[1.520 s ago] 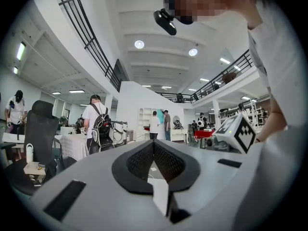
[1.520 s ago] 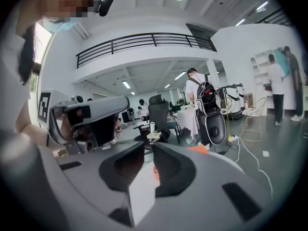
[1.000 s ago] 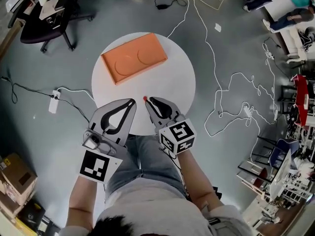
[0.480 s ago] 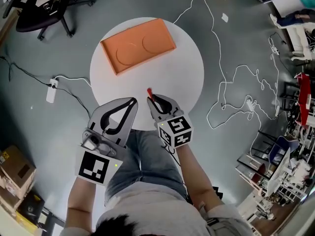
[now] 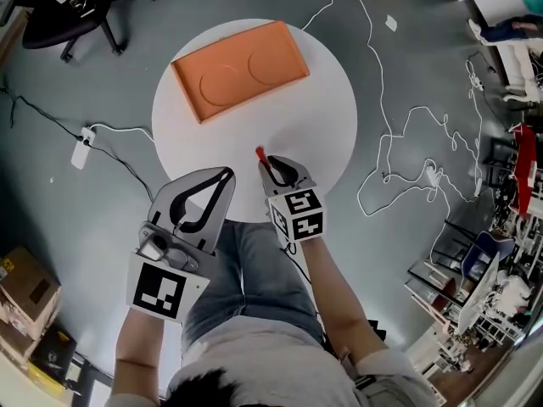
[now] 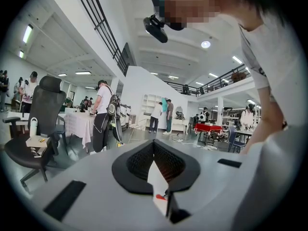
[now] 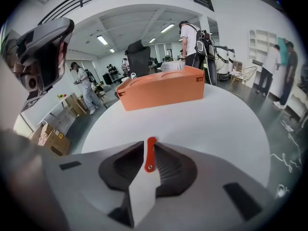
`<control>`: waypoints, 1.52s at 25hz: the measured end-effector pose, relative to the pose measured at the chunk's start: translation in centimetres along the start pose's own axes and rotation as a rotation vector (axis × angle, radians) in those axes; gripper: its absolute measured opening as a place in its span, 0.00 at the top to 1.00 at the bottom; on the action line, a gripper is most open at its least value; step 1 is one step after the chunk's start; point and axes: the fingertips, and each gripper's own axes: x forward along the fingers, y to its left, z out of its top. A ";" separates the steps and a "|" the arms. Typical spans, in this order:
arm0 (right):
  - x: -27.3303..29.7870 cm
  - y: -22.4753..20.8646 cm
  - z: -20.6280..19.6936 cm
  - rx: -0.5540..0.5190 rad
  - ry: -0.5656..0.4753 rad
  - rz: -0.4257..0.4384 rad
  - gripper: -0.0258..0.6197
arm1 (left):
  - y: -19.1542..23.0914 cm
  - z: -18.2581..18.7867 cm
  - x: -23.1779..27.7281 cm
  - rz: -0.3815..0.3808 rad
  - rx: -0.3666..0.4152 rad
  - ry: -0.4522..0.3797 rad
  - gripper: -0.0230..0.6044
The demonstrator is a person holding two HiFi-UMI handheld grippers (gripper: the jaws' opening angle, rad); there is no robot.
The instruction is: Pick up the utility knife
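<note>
**Two claws, one red knife held**

Two claws show over a round white table (image 5: 322,134). Each claw has a cube or plate with black and white square patterns on it; the right one's cube (image 5: 297,213) sits just near of its jaws.

The right gripper (image 5: 270,166) is pinched tight on the utility knife (image 5: 260,154). In the right gripper view the right gripper (image 7: 150,146) has its two dark, ridged jaws pressed on both sides of the knife (image 7: 150,155). The knife is thin, flat and red, with a small round hole near its low end. Its long side runs from near to far. Its rounded red end pokes out past the jaw tips and points far and a bit left, toward the orange box (image 5: 239,70). The knife is over the near part of the table, at its middle. I cannot tell if it touches the table top.

The left gripper (image 5: 227,176) is beside it on the left, at the near edge of the table. Its jaw tips are closed together with nothing pinched, and a drop-shaped gap shows behind them. The left gripper view shows the same, tips meeting (image 6: 154,142).

The orange box is smooth, with two round shapes pressed into its top. It lies on the far side of the table (image 7: 211,124), well apart from the knife. In the right gripper view the box (image 7: 161,88) looks long and low.

White cables (image 5: 399,142) curl on the grey floor to the right.
</note>
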 end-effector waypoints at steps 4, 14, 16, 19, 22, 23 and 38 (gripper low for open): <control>0.7 0.0 -0.6 -0.018 0.037 -0.005 0.83 | 0.0 0.0 0.0 0.004 0.003 -0.003 0.95; 1.4 0.2 -0.5 -0.129 0.112 -0.105 0.86 | 0.4 -0.2 0.2 0.007 -0.007 -0.004 0.95; 1.3 0.2 -0.4 -0.179 0.128 -0.126 0.86 | 0.2 -0.3 0.2 0.003 -0.006 -0.002 0.95; 1.4 0.3 -0.3 -0.199 0.126 -0.143 0.87 | -0.1 -0.2 0.2 -0.002 -0.001 -0.001 0.95; 1.2 0.3 -0.5 -0.183 0.107 -0.144 0.87 | -0.4 0.0 0.1 -0.004 0.009 0.001 0.95; 1.2 0.4 -0.5 -0.181 0.103 -0.142 0.87 | -0.5 0.1 0.0 -0.005 0.015 0.002 0.95; -4.8 3.3 7.2 -0.147 -0.129 -0.078 0.87 | -1.5 3.7 -1.0 -0.005 0.077 -0.042 0.95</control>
